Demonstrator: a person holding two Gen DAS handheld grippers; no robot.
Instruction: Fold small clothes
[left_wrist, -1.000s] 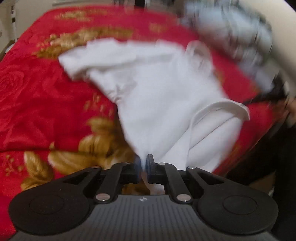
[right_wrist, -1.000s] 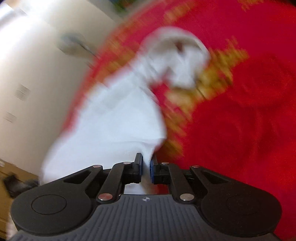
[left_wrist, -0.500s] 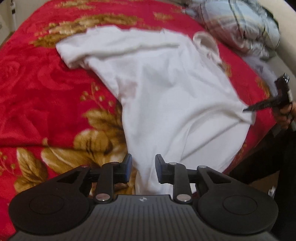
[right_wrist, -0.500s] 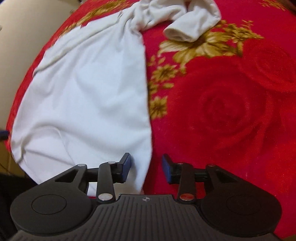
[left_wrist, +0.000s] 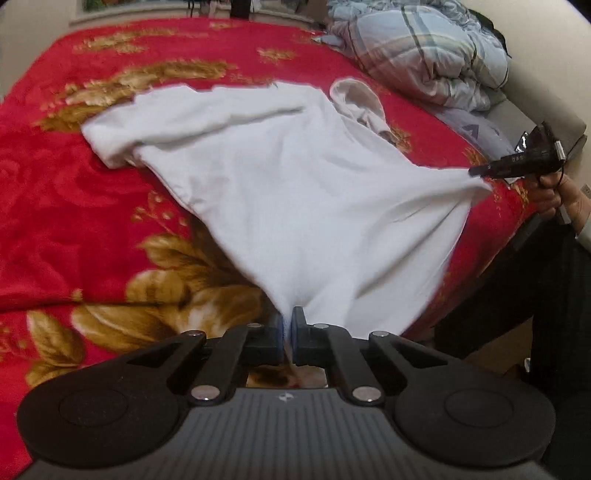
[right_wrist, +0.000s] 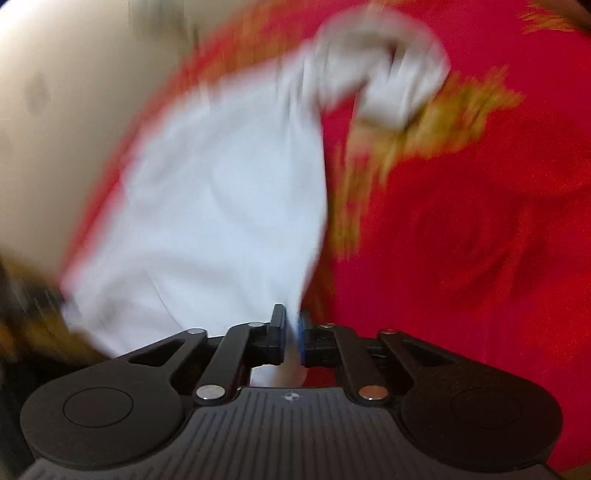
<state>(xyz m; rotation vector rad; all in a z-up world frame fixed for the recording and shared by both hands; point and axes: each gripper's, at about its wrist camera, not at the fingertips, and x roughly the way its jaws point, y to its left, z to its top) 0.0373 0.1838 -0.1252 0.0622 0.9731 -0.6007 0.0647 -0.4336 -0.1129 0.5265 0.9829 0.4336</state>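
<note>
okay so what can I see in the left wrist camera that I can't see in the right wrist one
Only the left wrist view shows the plaid quilt bunched at the far end of the bed, the shirt's collar, and the right gripper from outside, pinching a hem corner, with the hand holding it.

Only the right wrist view, which is badly blurred, shows a pale wall beside the bed.

Both show the white shirt on the red floral blanket; the left gripper is shut on its hem.
</note>
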